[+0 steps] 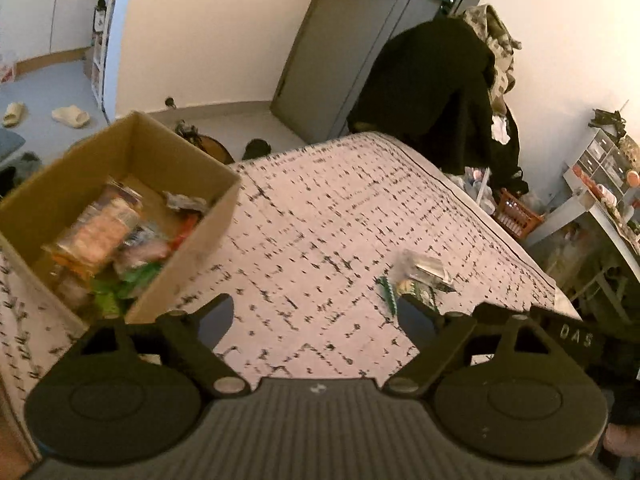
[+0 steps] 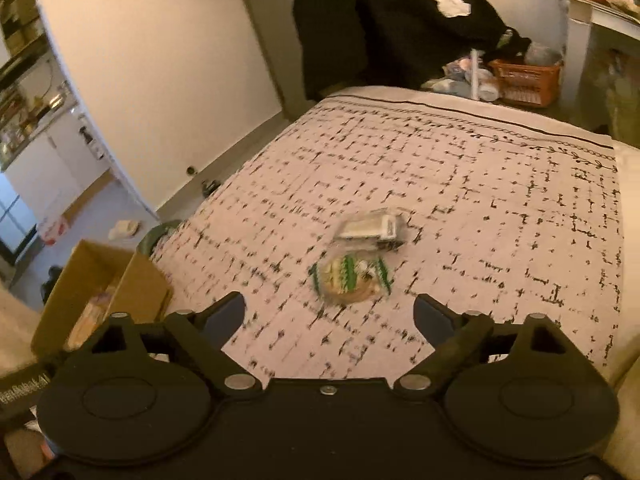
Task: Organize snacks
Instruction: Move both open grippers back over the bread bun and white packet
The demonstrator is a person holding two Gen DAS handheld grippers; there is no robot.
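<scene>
In the left wrist view, a cardboard box (image 1: 132, 208) fills the left of the frame, sitting on the patterned tablecloth (image 1: 320, 220). Inside it lies a blurred heap of snack packets (image 1: 108, 240) in orange, pink and green wrappers. At the bottom centre, the left gripper (image 1: 318, 318) hangs over bare cloth with its fingers spread wide and nothing between them. Just past its right finger, in the lower right of the frame, a green-striped snack packet (image 1: 416, 290) lies on the cloth, with a clear packet (image 1: 426, 266) touching it on the far side.

In the right wrist view, the box (image 2: 100, 292) sits at the lower left edge, partly hidden behind the tool. At the bottom centre, the right gripper (image 2: 330, 316) is likewise spread wide and holds nothing. Just ahead of it, near the frame's centre, lies the green-striped packet (image 2: 352, 278), and the clear packet (image 2: 372, 228) sits directly above it. A dark coat (image 2: 384, 20) hangs in the upper right, beside an orange basket (image 2: 524, 78).
</scene>
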